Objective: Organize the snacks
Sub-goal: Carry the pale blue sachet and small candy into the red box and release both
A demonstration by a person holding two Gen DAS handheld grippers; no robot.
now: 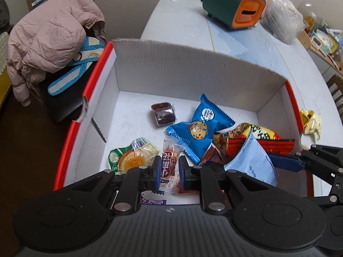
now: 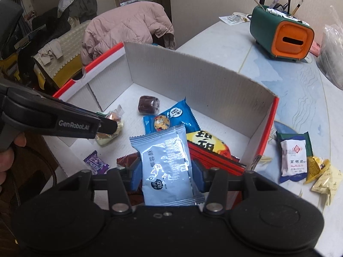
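Both grippers are over the white box, ready to drop snacks in; the left gripper pinches a small brown candy tight; the right gripper squeezes a light blue packet; next, I think, both must let go.

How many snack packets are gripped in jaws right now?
2. A clear-wrapped brown snack sits between the jaws of the left gripper; a pale blue foil packet between those of the right gripper. Both hang over the white red-rimmed cardboard box.
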